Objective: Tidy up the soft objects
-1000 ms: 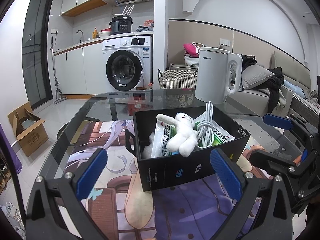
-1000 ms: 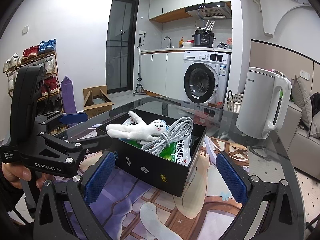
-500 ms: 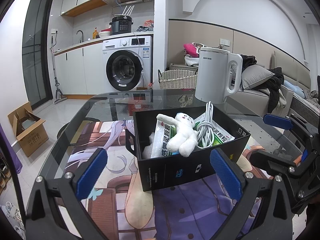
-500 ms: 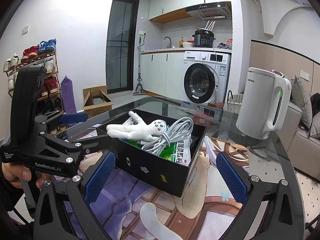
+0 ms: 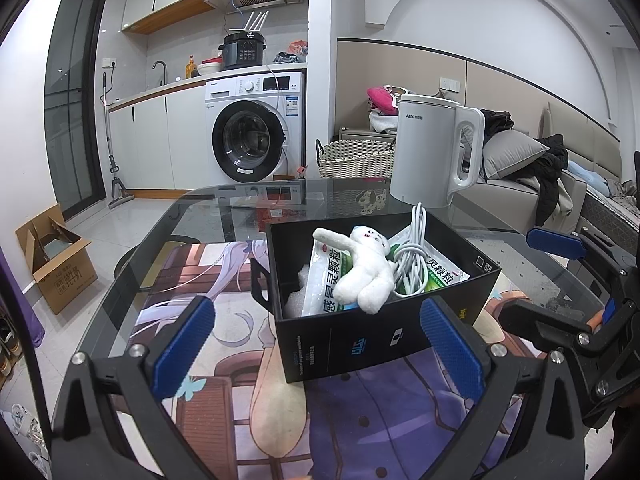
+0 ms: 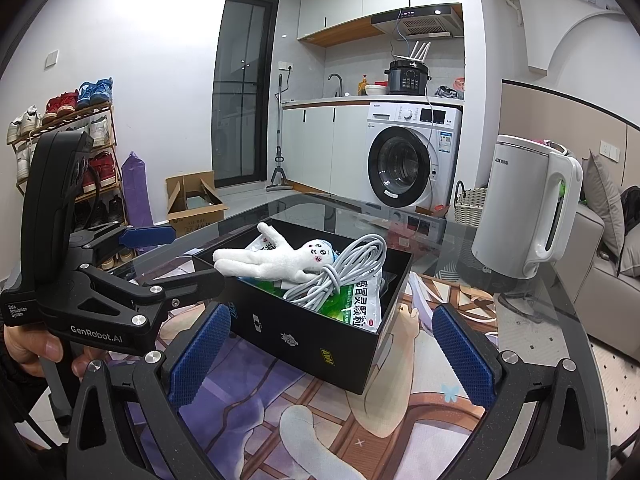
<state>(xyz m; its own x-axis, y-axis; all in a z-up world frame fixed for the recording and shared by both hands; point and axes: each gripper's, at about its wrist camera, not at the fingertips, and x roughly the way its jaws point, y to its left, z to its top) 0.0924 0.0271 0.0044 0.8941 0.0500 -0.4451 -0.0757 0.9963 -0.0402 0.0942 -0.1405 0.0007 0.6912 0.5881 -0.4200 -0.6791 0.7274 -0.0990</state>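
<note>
black box holds plush toy, cable, sachets | nothing shifted since a second ago | both grippers' fingers apart, empty | contents already boxed

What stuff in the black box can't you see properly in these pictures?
- Bottom of the black box: both views, covered by the plush toy, white cable and green-and-white packets.
- Packets' full print: both views, partly under the toy and cable.
- White foam piece: left wrist view, mostly behind the box wall.
- Cable's plug ends: both views, buried in the coil.
</note>
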